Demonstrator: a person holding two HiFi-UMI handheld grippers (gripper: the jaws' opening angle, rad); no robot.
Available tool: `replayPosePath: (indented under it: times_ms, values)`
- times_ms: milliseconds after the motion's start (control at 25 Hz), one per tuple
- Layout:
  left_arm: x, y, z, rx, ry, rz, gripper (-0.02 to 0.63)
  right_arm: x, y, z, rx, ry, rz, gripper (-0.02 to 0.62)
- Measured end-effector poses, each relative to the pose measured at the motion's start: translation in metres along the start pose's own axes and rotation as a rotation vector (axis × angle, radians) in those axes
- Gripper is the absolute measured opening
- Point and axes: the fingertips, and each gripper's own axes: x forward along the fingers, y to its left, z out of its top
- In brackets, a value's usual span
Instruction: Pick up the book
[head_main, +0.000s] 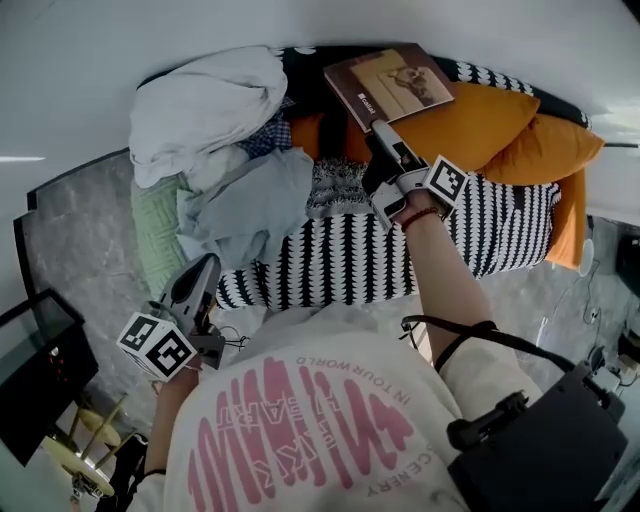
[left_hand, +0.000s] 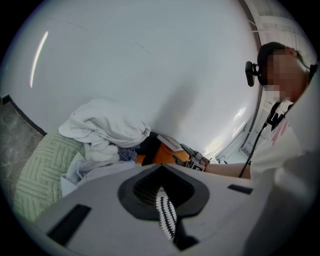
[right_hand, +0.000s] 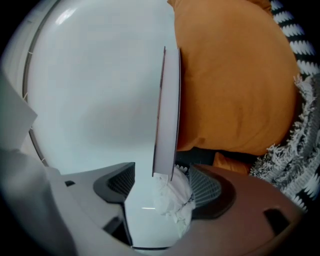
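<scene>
Bed (head_main: 480, 240) with a black-and-white patterned cover, set against a white wall and crowded with cushions and loose laundry.

Seen from above: at the left end lies a pale green quilted blanket (head_main: 158, 235), with a heap of white cloth (head_main: 200, 105) behind it, by the wall. A grey-blue garment (head_main: 250, 205) sprawls beside them, a scrap of blue checked cloth (head_main: 262, 135) showing just above it. Near the middle sits a fringed black-and-white throw (head_main: 335, 185). Two orange cushions (head_main: 470, 125) fill the back right, one overlapping the other. A brown book (head_main: 395, 85) lies flat at the back edge, partly on the nearer cushion.
</scene>
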Motion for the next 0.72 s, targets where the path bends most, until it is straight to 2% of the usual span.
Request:
replayPosePath:
  times_ms: [160, 400, 560, 720]
  values:
    - [0.002, 0.001, -0.006, -0.010, 0.003, 0.000, 0.006, 0.007, -0.006, 0.009, 0.015, -0.040, -0.022, 0.334]
    - [-0.004, 0.008, -0.016, -0.033, 0.007, 0.026, 0.006, 0.020, -0.012, 0.026, 0.106, -0.114, -0.009, 0.334]
    - [-0.009, 0.009, -0.024, -0.041, 0.002, 0.043, 0.006, 0.032, -0.015, 0.025, 0.130, -0.093, -0.002, 0.334]
    - [-0.014, 0.011, -0.026, -0.043, -0.003, 0.054, 0.006, 0.037, -0.018, 0.029, 0.146, -0.117, -0.007, 0.333]
